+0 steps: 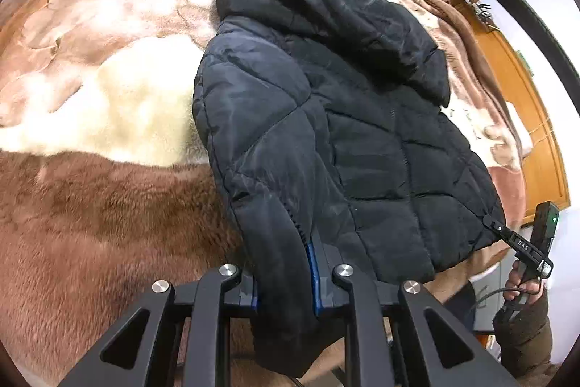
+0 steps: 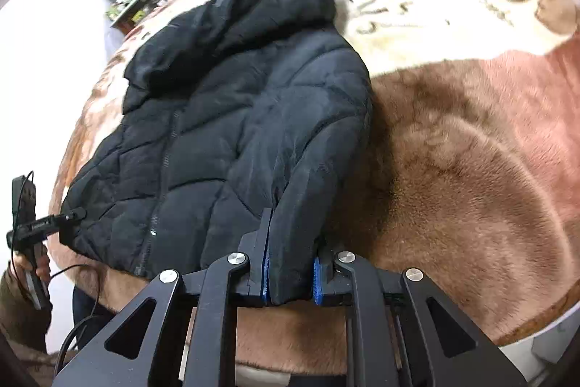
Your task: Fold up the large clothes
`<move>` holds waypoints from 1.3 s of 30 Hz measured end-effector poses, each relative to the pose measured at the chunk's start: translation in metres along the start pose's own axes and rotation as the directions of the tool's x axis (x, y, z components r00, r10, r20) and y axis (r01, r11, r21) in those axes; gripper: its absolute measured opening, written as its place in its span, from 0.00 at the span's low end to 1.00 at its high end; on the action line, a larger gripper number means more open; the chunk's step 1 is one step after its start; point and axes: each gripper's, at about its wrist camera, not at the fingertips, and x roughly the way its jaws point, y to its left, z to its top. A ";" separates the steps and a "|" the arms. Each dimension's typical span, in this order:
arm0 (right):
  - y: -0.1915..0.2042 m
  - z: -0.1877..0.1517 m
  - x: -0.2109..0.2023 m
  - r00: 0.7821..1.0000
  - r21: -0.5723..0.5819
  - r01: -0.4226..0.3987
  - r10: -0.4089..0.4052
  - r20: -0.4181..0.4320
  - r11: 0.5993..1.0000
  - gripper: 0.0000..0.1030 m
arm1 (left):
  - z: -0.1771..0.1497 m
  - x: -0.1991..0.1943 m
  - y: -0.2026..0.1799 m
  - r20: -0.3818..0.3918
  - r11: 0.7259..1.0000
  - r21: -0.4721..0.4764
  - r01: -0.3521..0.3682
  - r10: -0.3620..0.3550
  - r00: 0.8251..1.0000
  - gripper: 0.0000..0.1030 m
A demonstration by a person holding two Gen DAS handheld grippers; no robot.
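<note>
Plush blanket [image 1: 90, 205] beneath jacket [image 1: 344, 133]

Jacket cuff [image 1: 282, 343] beyond left claw [image 1: 286, 281]

the only lettering i can read is "das", in pale capitals on the black finger of my right gripper [image 1: 522, 245], seen from my left wrist camera. from my right wrist view a pale label sits on my left gripper [image 2: 43, 224], but it is too small and blurred to read.
</note>
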 end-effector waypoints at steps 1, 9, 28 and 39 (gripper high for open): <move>0.002 -0.002 -0.008 1.000 -0.009 -0.008 0.008 0.006 1.000 0.16 | -0.001 -0.007 0.001 0.006 1.000 0.004 0.006 -0.006 1.000 0.19; 0.009 -0.023 -0.054 0.998 -0.028 -0.059 0.060 0.034 0.998 0.16 | -0.024 -0.052 -0.004 0.024 0.999 0.042 0.026 -0.027 0.999 0.19; 0.032 0.030 -0.091 0.984 -0.042 -0.129 0.133 0.117 0.991 0.16 | 0.026 -0.103 -0.009 0.111 0.984 -0.032 0.173 -0.168 0.979 0.19; 0.025 0.101 -0.081 0.980 0.010 -0.141 0.138 0.145 0.990 0.16 | 0.100 -0.099 -0.007 0.172 0.967 -0.120 0.226 -0.204 0.964 0.19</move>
